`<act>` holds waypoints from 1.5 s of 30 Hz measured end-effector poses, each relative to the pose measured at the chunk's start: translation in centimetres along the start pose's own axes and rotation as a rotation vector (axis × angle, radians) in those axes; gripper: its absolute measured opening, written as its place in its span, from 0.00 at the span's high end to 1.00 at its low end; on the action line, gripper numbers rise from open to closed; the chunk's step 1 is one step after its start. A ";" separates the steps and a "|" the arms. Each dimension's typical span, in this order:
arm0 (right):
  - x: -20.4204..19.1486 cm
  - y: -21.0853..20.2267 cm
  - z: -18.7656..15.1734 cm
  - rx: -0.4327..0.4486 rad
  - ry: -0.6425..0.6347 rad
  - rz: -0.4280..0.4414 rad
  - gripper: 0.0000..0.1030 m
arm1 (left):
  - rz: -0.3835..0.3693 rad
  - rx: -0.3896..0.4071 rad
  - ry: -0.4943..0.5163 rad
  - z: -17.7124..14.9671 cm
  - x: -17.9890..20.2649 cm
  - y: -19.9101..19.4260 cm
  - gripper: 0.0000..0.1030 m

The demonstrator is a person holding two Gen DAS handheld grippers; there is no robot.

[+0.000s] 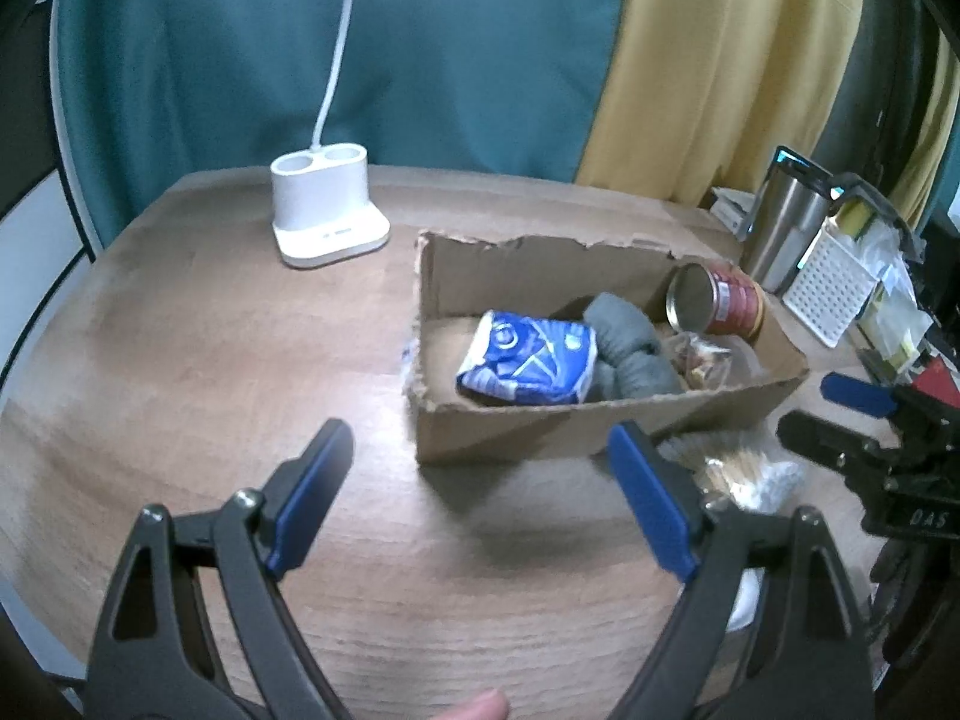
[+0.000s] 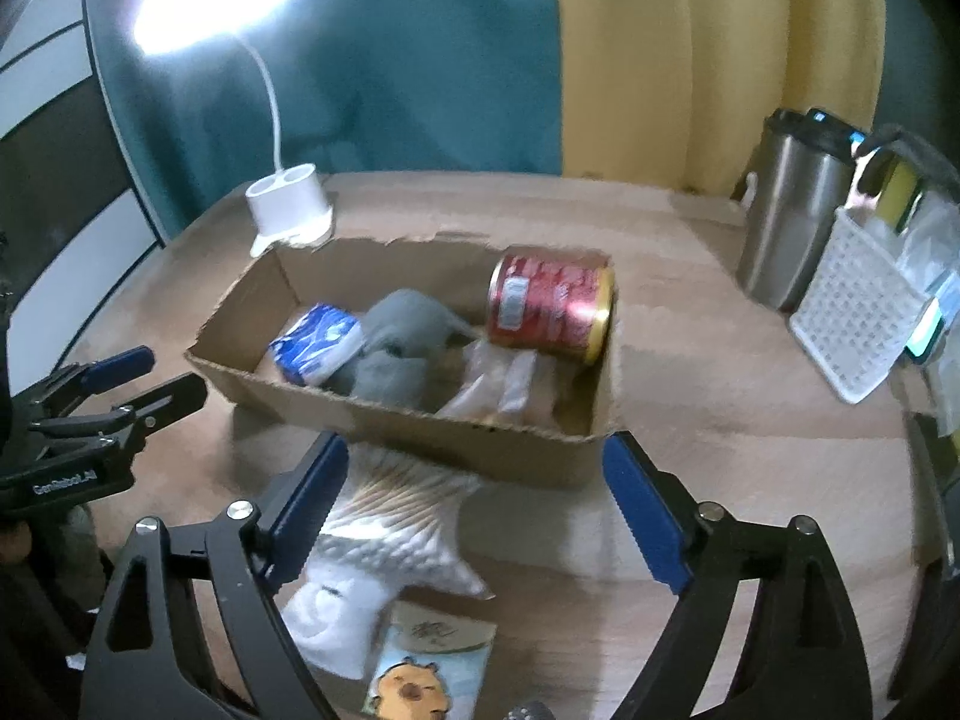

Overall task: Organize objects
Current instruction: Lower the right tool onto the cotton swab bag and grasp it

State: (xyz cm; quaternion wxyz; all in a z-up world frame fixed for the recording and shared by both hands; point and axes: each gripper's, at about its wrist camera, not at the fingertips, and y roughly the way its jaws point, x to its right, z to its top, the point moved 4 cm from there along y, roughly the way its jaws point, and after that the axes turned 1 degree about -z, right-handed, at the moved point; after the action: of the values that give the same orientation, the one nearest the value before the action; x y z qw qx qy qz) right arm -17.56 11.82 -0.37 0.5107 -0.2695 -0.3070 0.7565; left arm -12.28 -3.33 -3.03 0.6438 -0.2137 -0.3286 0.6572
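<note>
An open cardboard box [image 1: 540,432] [image 2: 420,438] sits mid-table. Inside lie a blue-white packet [image 1: 528,360] [image 2: 318,342], grey cloth [image 1: 636,354] [image 2: 402,348], a clear bag of snacks [image 1: 702,360] [image 2: 498,384] and a red can [image 1: 726,300] [image 2: 552,300] leaning on the right end. A bag of cotton swabs [image 1: 744,474] [image 2: 396,510] lies on the table before the box. My left gripper [image 1: 480,504] is open and empty, near the box's front left. My right gripper [image 2: 474,510] is open and empty, just above the swab bag.
A white lamp base [image 1: 327,210] [image 2: 288,204] stands at the back left. A steel tumbler [image 1: 786,228] [image 2: 792,222] and a white perforated basket [image 1: 831,282] [image 2: 858,312] stand at the right. A cartoon card [image 2: 432,672] lies near the front edge.
</note>
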 end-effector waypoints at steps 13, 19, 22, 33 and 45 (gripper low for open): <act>-2.3 2.6 -1.5 -0.094 -0.004 0.024 0.13 | -0.007 -0.024 -0.014 -1.2 -1.7 0.4 0.14; -2.9 3.7 -2.0 -0.138 -0.017 0.030 0.14 | -0.008 -0.034 -0.021 -1.4 -1.9 0.8 0.14; -3.0 4.1 -2.2 -0.149 -0.021 0.035 0.14 | -0.005 -0.037 -0.021 -1.4 -1.9 1.0 0.14; -3.1 3.6 -2.5 -0.132 -0.050 0.052 0.44 | -0.005 -0.047 0.004 -1.5 -0.6 1.1 0.14; -0.6 0.2 -2.5 -0.050 -0.014 0.051 0.45 | -0.031 -0.080 0.062 -2.3 3.3 1.7 0.14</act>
State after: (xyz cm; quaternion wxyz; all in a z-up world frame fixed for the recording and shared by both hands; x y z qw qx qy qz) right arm -15.65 11.65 -2.11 0.4822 -0.2844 -0.3224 0.7633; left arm -12.15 0.41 -5.38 0.6547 -0.2544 -0.3381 0.6264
